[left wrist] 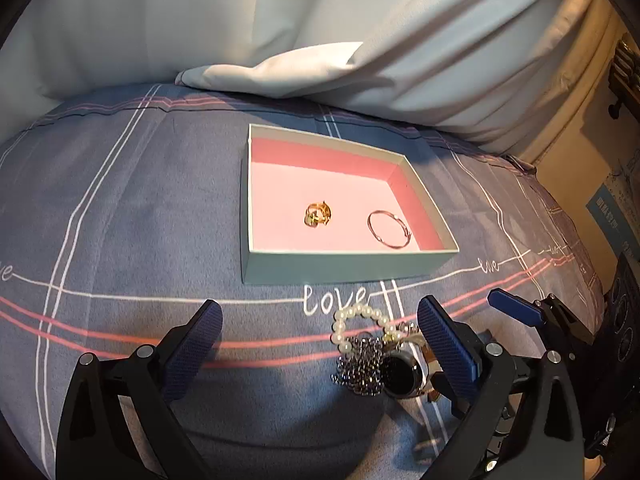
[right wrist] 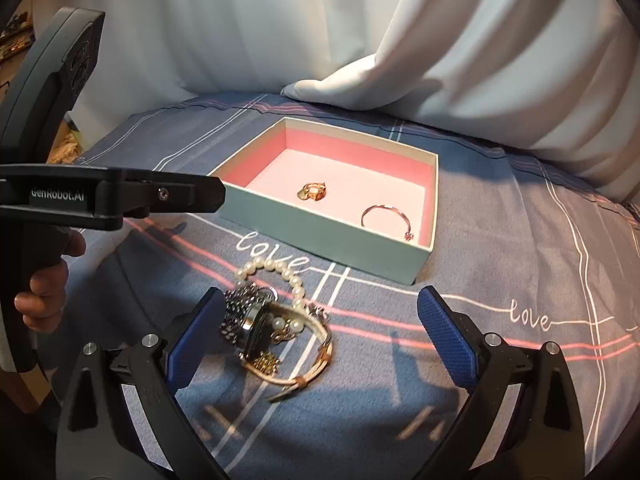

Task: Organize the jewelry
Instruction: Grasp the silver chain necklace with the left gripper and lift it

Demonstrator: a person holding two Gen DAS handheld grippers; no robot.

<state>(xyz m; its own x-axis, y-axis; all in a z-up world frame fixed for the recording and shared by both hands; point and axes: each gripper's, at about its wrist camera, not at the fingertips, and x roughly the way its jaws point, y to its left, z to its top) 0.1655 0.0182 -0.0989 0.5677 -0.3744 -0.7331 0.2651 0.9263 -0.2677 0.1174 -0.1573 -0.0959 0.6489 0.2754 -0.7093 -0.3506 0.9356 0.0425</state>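
Observation:
An open teal box with a pink lining (left wrist: pixel 344 266) (right wrist: pixel 320 236) lies on the bed. Inside are a gold ring cluster (left wrist: pixel 318 215) (right wrist: pixel 313 192) and a thin rose-gold bangle (left wrist: pixel 389 228) (right wrist: pixel 386 220). A pile of jewelry lies in front of the box: a pearl bracelet (left wrist: pixel 360 314) (right wrist: pixel 266 266), a silver chain (left wrist: pixel 360 364) (right wrist: pixel 240 312) and a watch (left wrist: pixel 402 374) (right wrist: pixel 256 340) with a tan strap. My left gripper (left wrist: pixel 320 344) is open just left of the pile. My right gripper (right wrist: pixel 320 336) is open around the pile, its left finger (right wrist: pixel 200 332) beside the chain.
The bed has a blue-grey sheet (left wrist: pixel 120 220) with pink and white lines and "love" lettering. A white duvet (left wrist: pixel 320 40) is bunched behind the box. The left gripper's body (right wrist: pixel 100 196) and the hand holding it show at the left of the right wrist view.

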